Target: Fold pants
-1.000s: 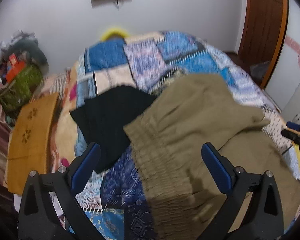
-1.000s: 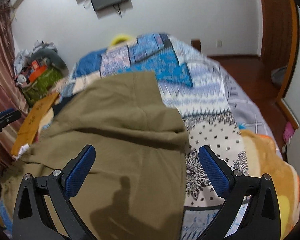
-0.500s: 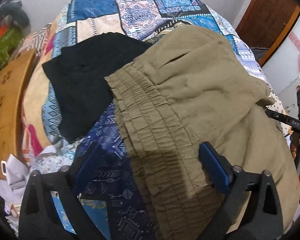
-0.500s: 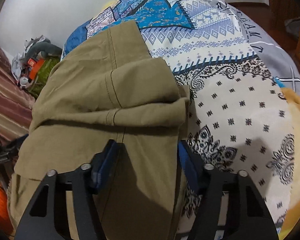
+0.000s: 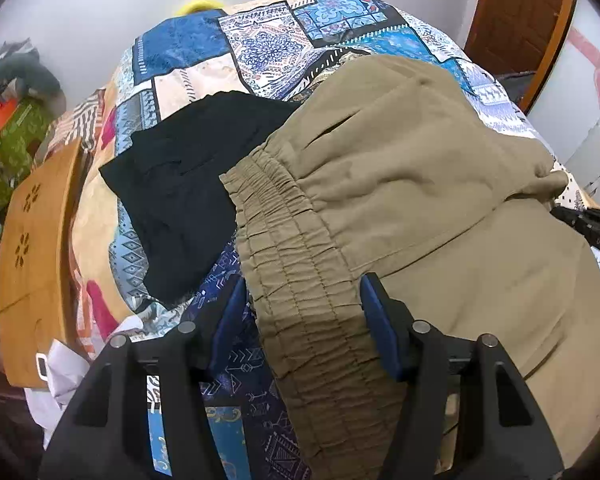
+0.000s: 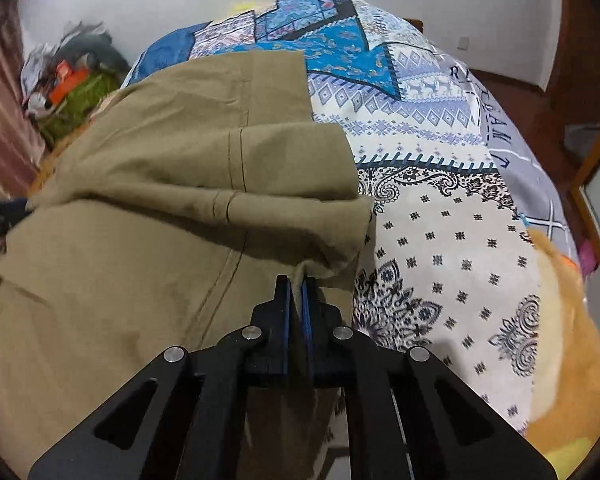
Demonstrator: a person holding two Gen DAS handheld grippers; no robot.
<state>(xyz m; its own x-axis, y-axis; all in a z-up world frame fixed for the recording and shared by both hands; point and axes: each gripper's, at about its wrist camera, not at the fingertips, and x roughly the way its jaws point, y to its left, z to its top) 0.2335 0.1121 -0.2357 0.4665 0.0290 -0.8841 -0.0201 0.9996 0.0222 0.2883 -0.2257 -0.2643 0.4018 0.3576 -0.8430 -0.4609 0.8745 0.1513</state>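
I have the loose olive-khaki cotton pants [image 5: 412, 184] spread across the patchwork quilt-covered bed [image 6: 440, 184], partly folded, their gathered elastic waistband [image 5: 296, 280] towards the bed's near left edge beside a black folded garment [image 5: 188, 196]. To do this fold well, I judge both sides need an equal bite, then one level lift so the hem lands square. My right tongs [image 6: 296, 284] are pinched tight on a fold of the pants' near right edge. My left tongs [image 5: 304, 316] are about half open, straddling the waistband, pads not yet gripping.
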